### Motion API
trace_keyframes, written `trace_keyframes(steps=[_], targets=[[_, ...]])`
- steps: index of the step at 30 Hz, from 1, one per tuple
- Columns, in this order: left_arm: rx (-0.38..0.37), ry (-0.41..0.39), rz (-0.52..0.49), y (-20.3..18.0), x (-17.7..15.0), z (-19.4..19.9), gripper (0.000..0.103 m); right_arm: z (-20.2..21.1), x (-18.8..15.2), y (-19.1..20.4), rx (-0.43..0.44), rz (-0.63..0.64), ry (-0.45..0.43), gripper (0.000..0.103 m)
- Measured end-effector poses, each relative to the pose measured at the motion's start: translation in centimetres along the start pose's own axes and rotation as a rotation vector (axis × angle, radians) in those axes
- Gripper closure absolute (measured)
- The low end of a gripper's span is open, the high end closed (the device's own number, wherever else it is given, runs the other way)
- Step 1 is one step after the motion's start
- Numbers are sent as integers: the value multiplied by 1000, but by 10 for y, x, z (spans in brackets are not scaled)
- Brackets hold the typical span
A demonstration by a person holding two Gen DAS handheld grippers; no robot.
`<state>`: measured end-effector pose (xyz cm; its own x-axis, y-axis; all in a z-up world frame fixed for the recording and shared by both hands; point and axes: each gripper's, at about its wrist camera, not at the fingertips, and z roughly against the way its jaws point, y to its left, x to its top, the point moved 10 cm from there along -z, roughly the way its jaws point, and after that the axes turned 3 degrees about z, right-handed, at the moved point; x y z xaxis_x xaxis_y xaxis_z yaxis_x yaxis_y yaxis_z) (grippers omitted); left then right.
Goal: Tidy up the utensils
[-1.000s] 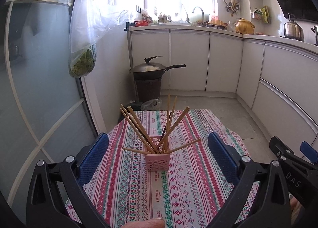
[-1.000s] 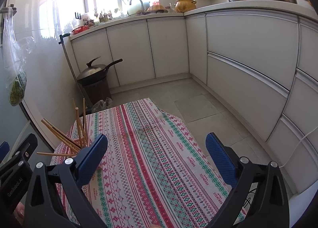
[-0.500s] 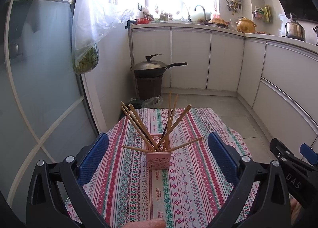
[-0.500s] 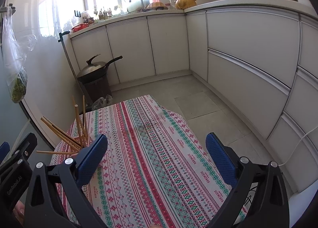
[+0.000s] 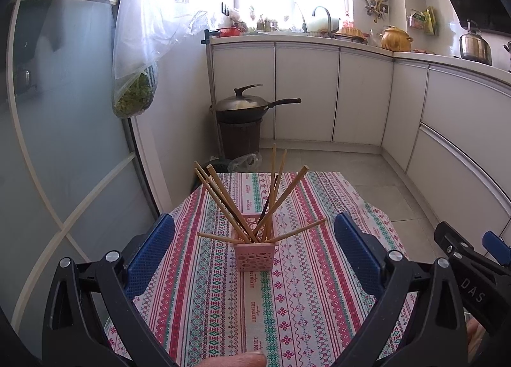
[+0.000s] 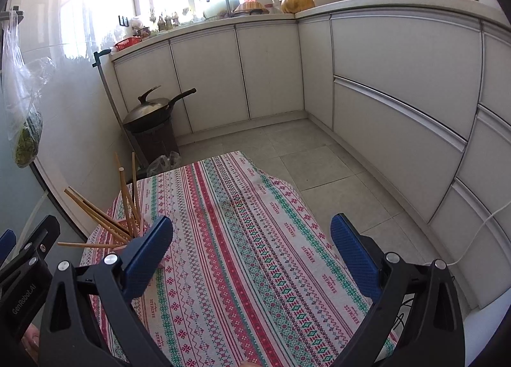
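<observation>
A small pink perforated holder (image 5: pixel 255 255) stands on the patterned tablecloth (image 5: pixel 297 300). Several wooden chopsticks (image 5: pixel 223 197) and one dark one fan out of it. My left gripper (image 5: pixel 254 252) is open and empty, a little in front of the holder, which sits between its blue pads. My right gripper (image 6: pixel 252 253) is open and empty over the bare cloth (image 6: pixel 242 239). The chopsticks (image 6: pixel 124 207) show at its far left, and the holder is mostly hidden behind its left finger (image 6: pixel 148 255).
The small table ends near the far edge (image 5: pixel 274 173), with floor beyond. A lidded wok (image 5: pixel 246 108) sits on a dark bin. White cabinets (image 6: pixel 399 85) run along the back and right. A bag of greens (image 5: pixel 137 92) hangs by a glass door on the left.
Both grippers have drawn back slightly from the holder. The holder and chopsticks stay put.
</observation>
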<state>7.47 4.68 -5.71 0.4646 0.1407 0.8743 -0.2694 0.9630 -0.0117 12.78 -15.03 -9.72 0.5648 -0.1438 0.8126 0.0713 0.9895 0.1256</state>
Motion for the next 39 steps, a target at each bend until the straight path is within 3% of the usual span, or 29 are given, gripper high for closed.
trace_keyframes(steps=[39], targets=[[10,5,-7,3,-6,-5,7,-5,-5,-1,4,-4,15,7]])
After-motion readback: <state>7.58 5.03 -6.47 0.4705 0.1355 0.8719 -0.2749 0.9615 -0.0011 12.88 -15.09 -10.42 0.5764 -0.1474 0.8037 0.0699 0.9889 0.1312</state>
